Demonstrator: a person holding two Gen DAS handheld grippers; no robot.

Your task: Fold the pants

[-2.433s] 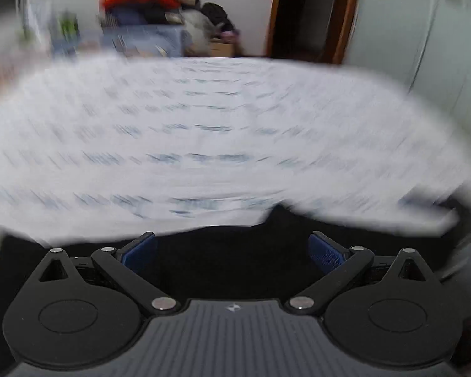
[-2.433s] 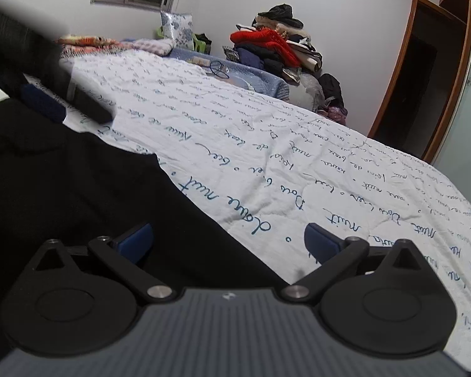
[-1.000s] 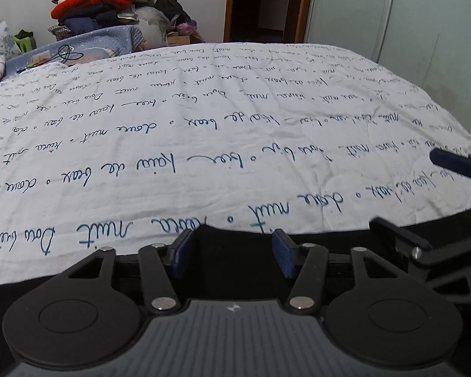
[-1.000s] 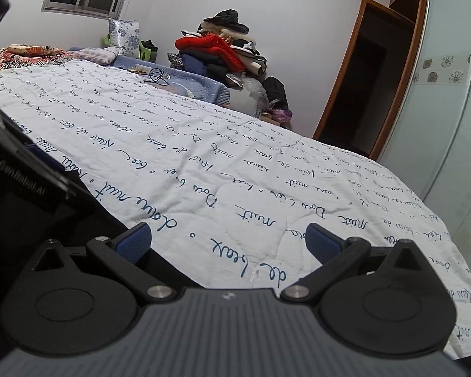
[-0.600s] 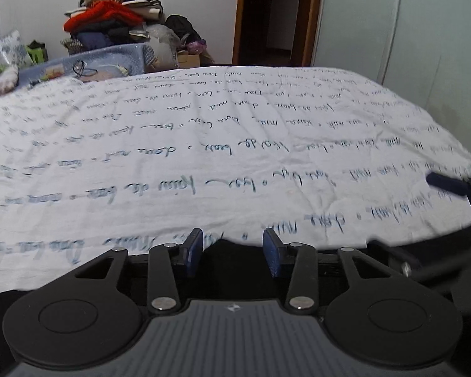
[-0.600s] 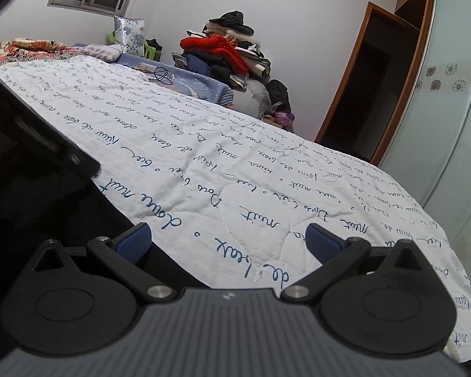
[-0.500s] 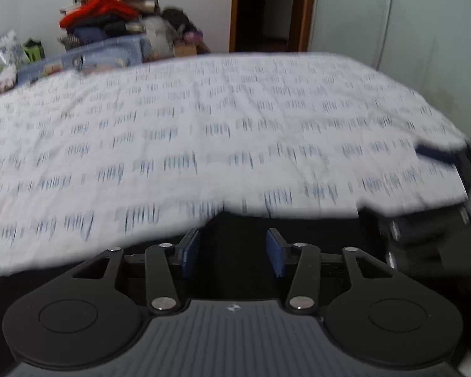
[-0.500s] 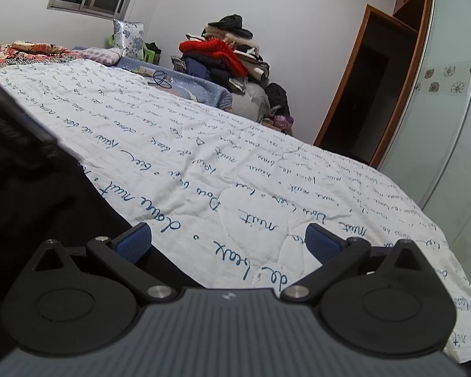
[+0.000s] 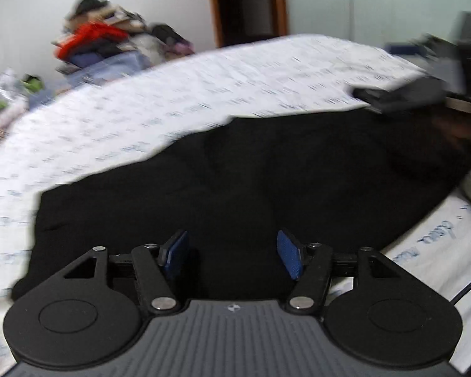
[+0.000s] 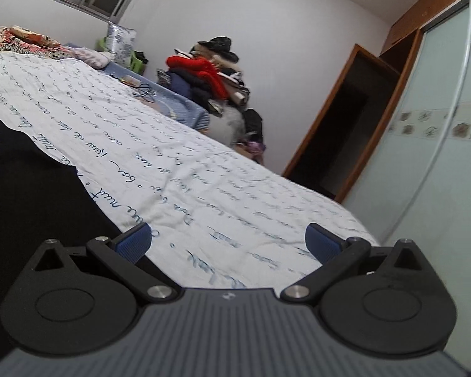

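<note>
The black pants lie flat on the white bedspread with blue script. My left gripper is open and hovers just above the near part of the pants, holding nothing. In the left wrist view the other gripper shows blurred at the far right edge of the pants. My right gripper is open and empty over the bedspread; the pants fill the left side of that view, with the left fingertip over their edge.
A pile of clothes with a red garment stands beyond the bed's far side. A dark doorway and sliding wardrobe doors are at the right. Pillows lie at the bed's head.
My left gripper has opened, letting go of the pants edge, and risen so the whole garment shows. My right gripper stayed open and tilted a little upward.
</note>
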